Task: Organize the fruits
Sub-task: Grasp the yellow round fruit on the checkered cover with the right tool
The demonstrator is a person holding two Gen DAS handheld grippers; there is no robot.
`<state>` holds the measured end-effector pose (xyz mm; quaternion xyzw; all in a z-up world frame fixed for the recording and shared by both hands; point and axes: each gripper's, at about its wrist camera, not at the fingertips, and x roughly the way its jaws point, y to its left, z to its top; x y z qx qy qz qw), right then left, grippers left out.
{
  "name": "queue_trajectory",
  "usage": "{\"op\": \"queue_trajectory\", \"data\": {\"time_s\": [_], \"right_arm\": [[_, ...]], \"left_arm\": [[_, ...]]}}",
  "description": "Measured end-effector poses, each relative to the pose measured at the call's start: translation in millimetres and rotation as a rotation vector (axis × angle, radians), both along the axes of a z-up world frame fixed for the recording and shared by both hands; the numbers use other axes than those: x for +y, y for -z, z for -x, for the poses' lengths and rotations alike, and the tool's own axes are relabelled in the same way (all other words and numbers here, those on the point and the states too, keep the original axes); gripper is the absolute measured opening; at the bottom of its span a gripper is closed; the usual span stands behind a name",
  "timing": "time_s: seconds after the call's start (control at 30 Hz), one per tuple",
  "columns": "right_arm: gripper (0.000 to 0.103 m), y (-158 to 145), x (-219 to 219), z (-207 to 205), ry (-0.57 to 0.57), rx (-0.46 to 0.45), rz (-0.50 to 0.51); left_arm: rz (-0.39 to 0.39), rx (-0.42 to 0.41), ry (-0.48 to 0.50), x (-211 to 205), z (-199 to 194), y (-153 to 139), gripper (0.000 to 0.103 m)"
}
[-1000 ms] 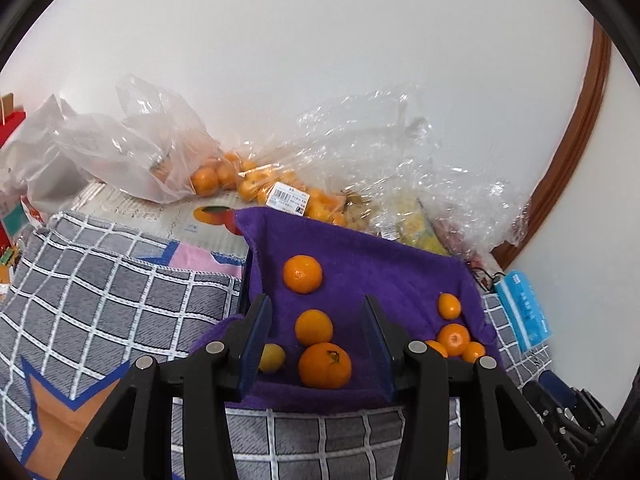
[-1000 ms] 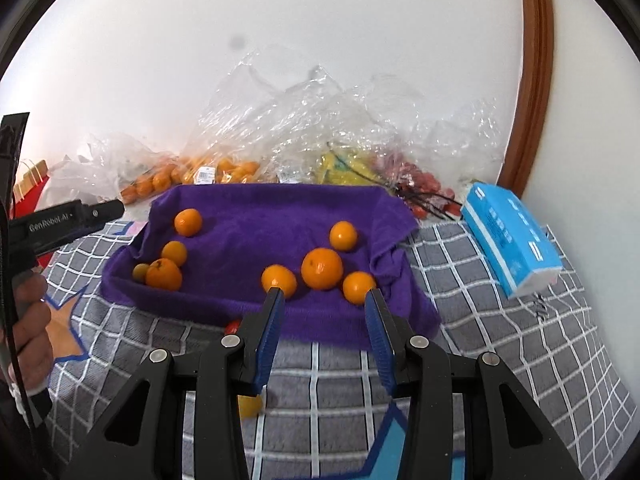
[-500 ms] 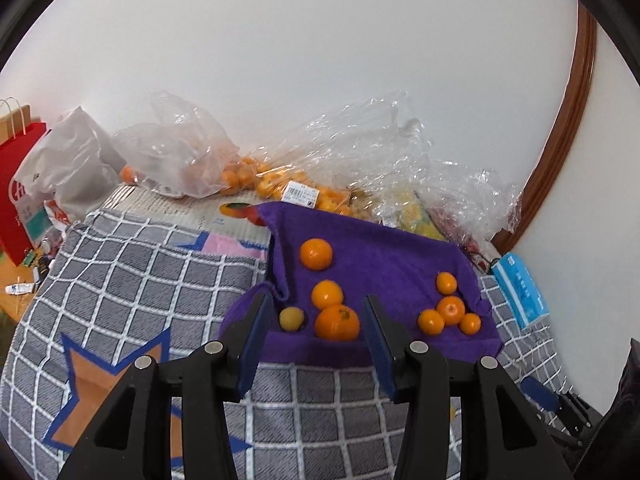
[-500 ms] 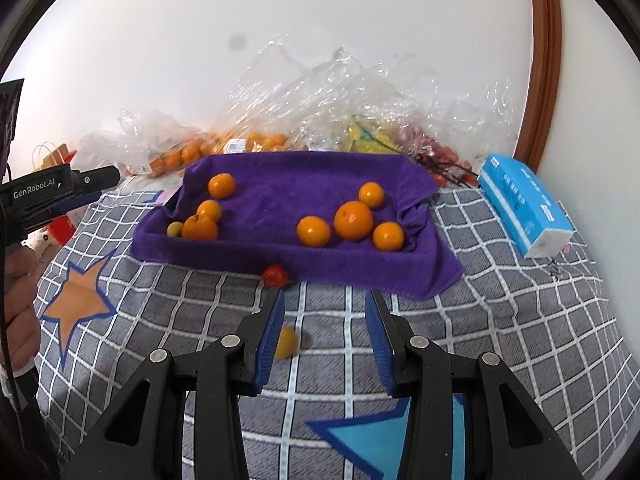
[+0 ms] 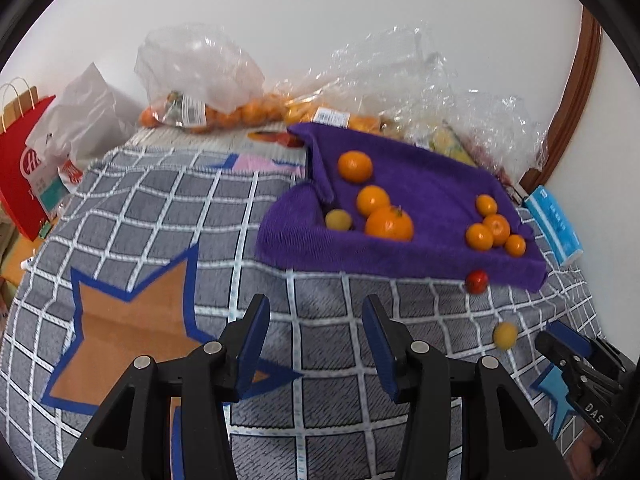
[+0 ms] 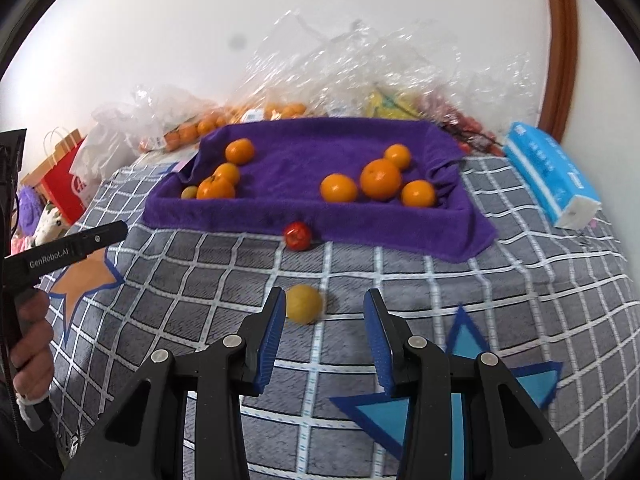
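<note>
The left claw (image 5: 314, 338) hangs spread and empty over the checked blanket (image 5: 160, 208). Oranges sit on the purple towel (image 6: 296, 156) at twelve o'clock. The right claw (image 6: 324, 326), closing on nothing, faces a stray yellow fruit (image 6: 304, 304) by its left finger; gathering it likely needs shifting left.

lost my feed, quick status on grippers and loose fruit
Left gripper open, empty. Right gripper closing, nothing gripped. Yellow fruit and red tomato loose on blanket, off purple towel. Path clear.

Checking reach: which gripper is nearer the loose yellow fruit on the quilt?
Right. The right gripper is just short of the yellow fruit, empty jaws closing; the left gripper is well off to its side.
</note>
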<state>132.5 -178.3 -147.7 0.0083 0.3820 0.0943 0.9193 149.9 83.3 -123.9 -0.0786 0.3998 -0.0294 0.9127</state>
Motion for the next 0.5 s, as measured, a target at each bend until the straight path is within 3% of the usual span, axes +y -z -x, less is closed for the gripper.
{"op": "queue_trajectory", "data": {"time_s": [0.3,0.5], "right_arm": [[0.037,26,13,-18,0.0,0.057,0.005],[0.033,35,14,-27,0.014,0.058,0.0]], "left_arm": [[0.002,0.053,0.007,1,-7,31,0.046],[0.015,0.043,0.009,2,-6,31,0.046]]}}
